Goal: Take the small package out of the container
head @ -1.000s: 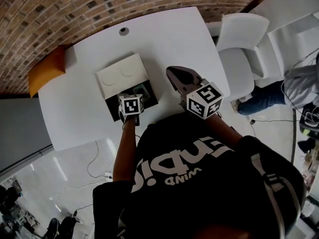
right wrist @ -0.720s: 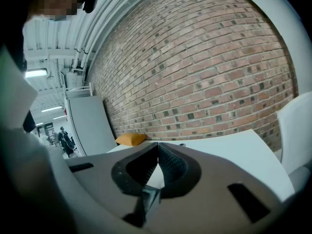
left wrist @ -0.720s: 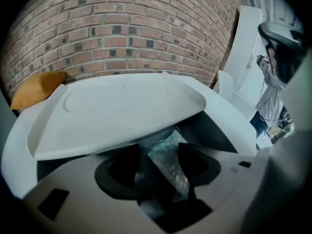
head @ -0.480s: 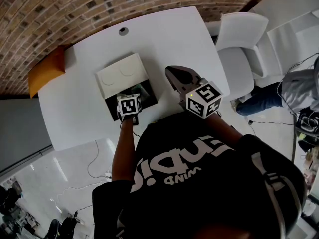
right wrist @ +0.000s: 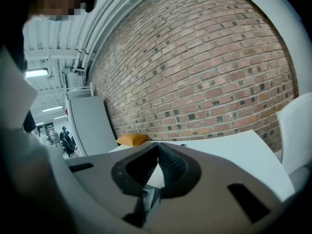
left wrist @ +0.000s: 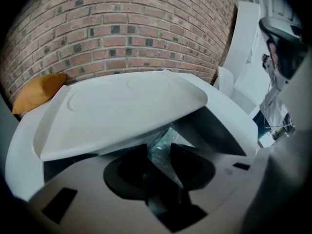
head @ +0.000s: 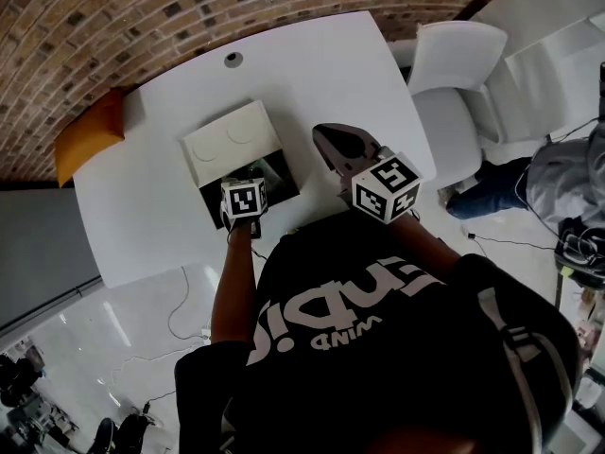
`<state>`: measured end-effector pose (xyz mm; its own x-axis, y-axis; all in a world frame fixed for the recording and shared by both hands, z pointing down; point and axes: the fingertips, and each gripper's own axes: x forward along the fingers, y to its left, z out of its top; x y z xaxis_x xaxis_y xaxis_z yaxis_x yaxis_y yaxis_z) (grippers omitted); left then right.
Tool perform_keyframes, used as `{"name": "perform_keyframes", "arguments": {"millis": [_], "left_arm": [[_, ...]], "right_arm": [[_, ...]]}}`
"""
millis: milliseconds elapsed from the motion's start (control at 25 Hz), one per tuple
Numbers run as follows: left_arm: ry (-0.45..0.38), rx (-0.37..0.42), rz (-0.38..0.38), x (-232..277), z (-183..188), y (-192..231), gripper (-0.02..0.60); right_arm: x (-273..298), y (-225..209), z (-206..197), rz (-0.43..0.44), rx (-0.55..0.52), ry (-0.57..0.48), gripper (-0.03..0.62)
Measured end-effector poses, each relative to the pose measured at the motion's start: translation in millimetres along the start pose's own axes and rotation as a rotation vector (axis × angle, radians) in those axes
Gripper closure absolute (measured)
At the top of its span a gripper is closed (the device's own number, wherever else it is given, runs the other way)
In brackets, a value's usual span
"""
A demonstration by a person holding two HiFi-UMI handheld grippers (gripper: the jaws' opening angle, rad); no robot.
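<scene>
A dark container (head: 280,172) stands on the white table (head: 312,74), its white lid (head: 231,140) folded back. In the left gripper view the lid (left wrist: 122,108) hangs over the opening, and a small clear-plastic package (left wrist: 165,141) pokes up from inside. My left gripper (left wrist: 159,152) reaches down into the container (left wrist: 219,128). Its jaws have just been closing, and the package now sits pinched between the fingertips. In the head view only the left gripper's marker cube (head: 245,199) shows over the box. My right gripper (head: 333,141) hovers beside the container, shut (right wrist: 158,144) and empty.
An orange cushion (head: 90,130) lies at the table's left end and appears again (right wrist: 131,139) in the right gripper view. A white chair (head: 454,83) stands at the table's right side. Another person (head: 567,173) is at the right edge. A brick wall runs behind the table.
Both grippers stay almost where they were; the left marker cube has edged slightly to the left. The person at the right edge has shifted.
</scene>
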<state>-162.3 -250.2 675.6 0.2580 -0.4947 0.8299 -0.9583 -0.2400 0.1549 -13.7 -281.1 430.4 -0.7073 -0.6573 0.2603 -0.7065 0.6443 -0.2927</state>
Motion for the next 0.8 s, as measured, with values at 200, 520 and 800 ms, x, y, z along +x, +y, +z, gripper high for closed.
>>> {"name": "perform_keyframes", "arguments": {"millis": [200, 520, 800], "left_arm": [[0.003, 0.007, 0.007, 0, -4, 0, 0.44], [0.02, -0.022, -0.018, -5, -4, -1, 0.494], [0.01, -0.083, -0.061, -17, -6, -3, 0.536]], "right_arm": [[-5, 1, -4, -0.002, 0.0, -0.006, 0.594], [-8, 0, -4, -0.014, 0.004, -0.005, 0.594], [-11, 2, -7, -0.016, 0.006, -0.002, 0.594]]}}
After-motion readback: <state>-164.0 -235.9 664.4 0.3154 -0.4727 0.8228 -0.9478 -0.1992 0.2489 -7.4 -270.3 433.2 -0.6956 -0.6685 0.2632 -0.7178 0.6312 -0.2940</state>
